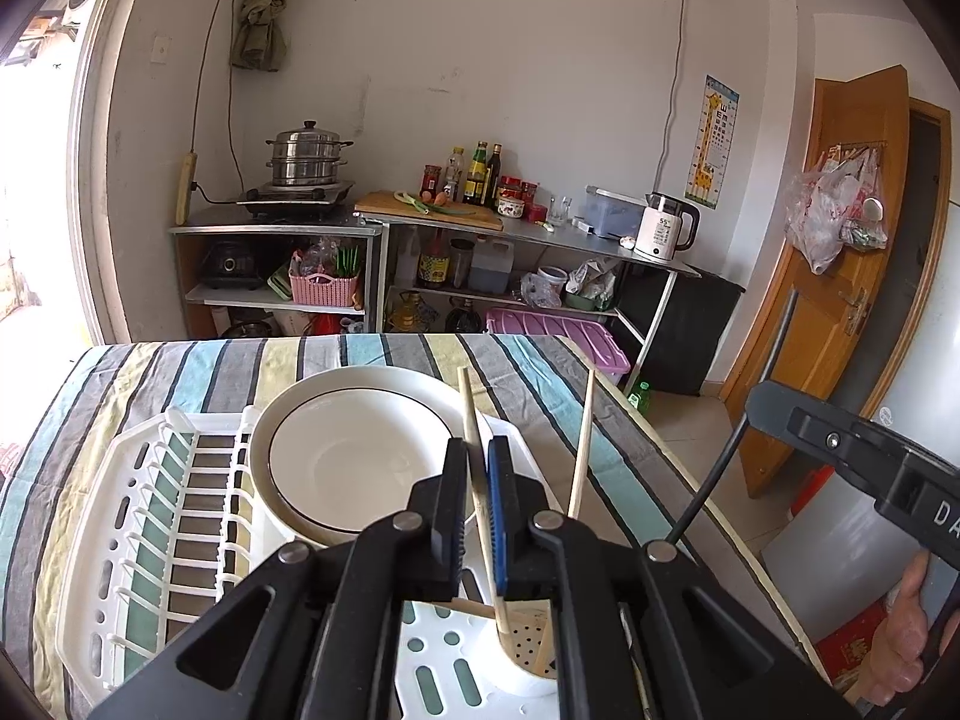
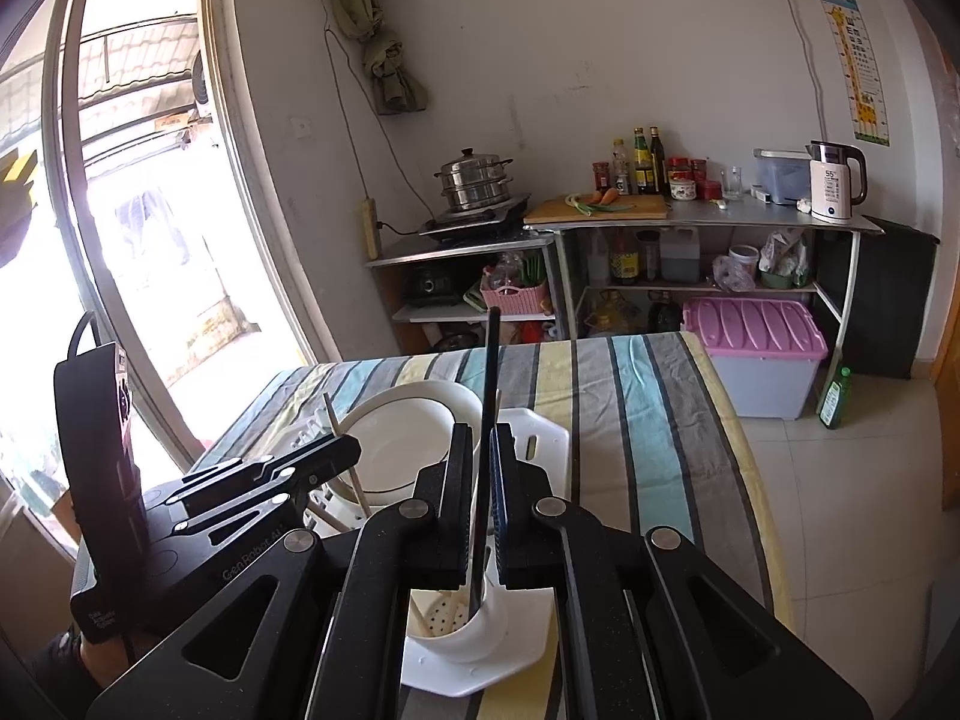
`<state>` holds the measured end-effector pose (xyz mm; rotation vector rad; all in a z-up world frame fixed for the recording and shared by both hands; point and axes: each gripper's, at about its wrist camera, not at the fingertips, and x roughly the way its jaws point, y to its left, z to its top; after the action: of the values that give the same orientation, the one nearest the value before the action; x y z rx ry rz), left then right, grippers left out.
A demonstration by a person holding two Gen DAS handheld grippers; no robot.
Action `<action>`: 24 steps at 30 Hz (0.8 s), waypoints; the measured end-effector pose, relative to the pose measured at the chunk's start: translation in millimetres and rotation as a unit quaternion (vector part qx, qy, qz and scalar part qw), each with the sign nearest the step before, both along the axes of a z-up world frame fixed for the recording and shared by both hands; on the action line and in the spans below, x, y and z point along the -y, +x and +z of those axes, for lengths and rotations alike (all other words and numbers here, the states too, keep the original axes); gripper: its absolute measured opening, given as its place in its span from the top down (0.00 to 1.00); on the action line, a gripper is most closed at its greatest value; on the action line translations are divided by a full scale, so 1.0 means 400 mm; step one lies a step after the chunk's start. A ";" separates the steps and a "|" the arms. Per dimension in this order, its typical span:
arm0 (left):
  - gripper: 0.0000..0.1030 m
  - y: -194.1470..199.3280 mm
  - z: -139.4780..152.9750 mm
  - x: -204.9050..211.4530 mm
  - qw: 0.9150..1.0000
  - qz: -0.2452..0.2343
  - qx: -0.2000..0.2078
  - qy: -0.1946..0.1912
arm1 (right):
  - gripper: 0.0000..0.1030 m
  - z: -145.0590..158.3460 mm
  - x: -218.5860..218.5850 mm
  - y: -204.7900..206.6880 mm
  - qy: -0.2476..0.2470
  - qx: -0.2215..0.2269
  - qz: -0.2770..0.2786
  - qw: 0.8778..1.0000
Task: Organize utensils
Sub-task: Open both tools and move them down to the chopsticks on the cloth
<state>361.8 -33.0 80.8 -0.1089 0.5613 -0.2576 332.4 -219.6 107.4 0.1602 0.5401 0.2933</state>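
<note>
My left gripper (image 1: 478, 456) is shut on a pale wooden chopstick (image 1: 471, 414) whose lower end stands in the white utensil cup (image 1: 528, 654) of the white dish rack (image 1: 120, 480). A second wooden chopstick (image 1: 582, 450) leans in the same cup. My right gripper (image 2: 482, 450) is shut on a dark chopstick (image 2: 491, 372), its lower end inside the cup (image 2: 468, 624). A white bowl with a dark rim line (image 1: 354, 450) sits in the rack. The left gripper (image 2: 336, 450) also shows at the left of the right wrist view.
The rack stands on a table with a striped cloth (image 1: 540, 372). Beyond are metal shelves with a steamer pot (image 1: 307, 156), bottles, a kettle (image 1: 663, 228) and a pink-lidded bin (image 2: 756, 348). A wooden door (image 1: 840, 276) is at right, a glass door (image 2: 150, 210) at left.
</note>
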 end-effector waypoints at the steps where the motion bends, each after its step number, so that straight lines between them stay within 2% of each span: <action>1: 0.89 -0.003 0.002 -0.001 1.000 0.001 0.000 0.005 | 0.88 0.000 0.002 -0.001 0.000 0.000 -0.001 1.000; 4: 0.76 -0.026 0.008 -0.008 1.000 -0.001 0.006 0.012 | 0.86 -0.002 0.007 -0.017 0.001 0.000 -0.001 1.000; 13: 0.74 -0.164 0.032 -0.049 0.999 -0.001 0.028 0.016 | 0.86 -0.007 0.019 -0.141 0.000 0.008 0.002 1.000; 24: 0.74 -0.387 -0.062 -0.100 0.999 0.012 -0.019 0.025 | 0.86 -0.055 -0.006 -0.383 -0.011 0.020 0.026 0.999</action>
<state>206.9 7.1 55.9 -0.0726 0.6024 -0.2180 179.1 -217.2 85.4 0.1197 0.5086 0.3399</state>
